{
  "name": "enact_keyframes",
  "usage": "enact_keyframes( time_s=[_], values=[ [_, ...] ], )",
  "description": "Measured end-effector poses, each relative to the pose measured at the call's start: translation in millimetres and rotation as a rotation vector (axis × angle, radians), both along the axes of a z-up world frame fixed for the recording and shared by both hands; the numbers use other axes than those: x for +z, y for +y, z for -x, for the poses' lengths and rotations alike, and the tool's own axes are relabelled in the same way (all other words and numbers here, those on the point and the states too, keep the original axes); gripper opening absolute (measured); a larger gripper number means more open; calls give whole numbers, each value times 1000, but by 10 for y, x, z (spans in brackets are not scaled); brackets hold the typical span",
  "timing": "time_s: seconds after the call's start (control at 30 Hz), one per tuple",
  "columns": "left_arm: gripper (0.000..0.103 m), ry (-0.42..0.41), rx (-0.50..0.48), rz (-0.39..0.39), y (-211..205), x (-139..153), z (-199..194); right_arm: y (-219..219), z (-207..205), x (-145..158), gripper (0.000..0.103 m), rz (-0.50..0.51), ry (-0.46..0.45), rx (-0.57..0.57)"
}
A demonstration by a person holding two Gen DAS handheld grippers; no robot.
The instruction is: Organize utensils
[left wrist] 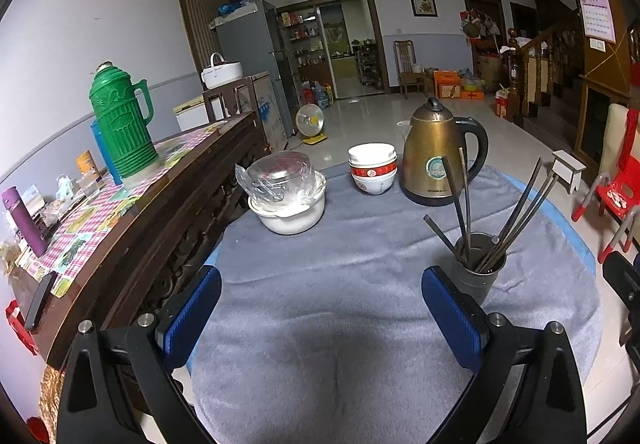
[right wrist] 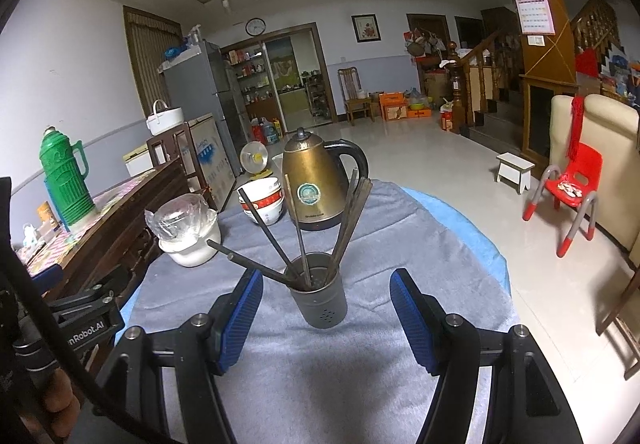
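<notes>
Hovering wide open, empty: left hand-held gripper (left wrist: 322, 308), right hand-held gripper (right wrist: 326, 308). Advising: steadying cup (right wrist: 319, 298), avoiding tipping splayed chopsticks (right wrist: 260, 224).

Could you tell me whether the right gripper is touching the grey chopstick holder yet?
Apart. In the right wrist view, grey cloth shows on both sides of the chopstick holder, between it and the blue fingers of the open right gripper.
</notes>
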State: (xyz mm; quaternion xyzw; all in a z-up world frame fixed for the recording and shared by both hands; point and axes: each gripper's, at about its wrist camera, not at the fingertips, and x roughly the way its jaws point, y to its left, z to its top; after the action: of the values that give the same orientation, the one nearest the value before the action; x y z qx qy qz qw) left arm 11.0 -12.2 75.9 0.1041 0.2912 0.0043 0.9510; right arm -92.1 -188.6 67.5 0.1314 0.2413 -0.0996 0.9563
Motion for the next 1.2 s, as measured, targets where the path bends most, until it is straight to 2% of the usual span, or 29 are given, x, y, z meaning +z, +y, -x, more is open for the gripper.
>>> enact_keyframes(
  time_s=[0.47, 0.73, 1.2],
  values=[
    [100, -13, 23, 35, 176, 77, -139, 79, -182, -30, 70, 11, 16, 7],
    [100, -32, 44, 67, 387, 122, -142, 264, -227, 65, 70, 38, -7, 16],
    [100, -15, 101, 103, 807, 28, -149, 667, -299, 72, 70, 74, 2, 53]
  ],
)
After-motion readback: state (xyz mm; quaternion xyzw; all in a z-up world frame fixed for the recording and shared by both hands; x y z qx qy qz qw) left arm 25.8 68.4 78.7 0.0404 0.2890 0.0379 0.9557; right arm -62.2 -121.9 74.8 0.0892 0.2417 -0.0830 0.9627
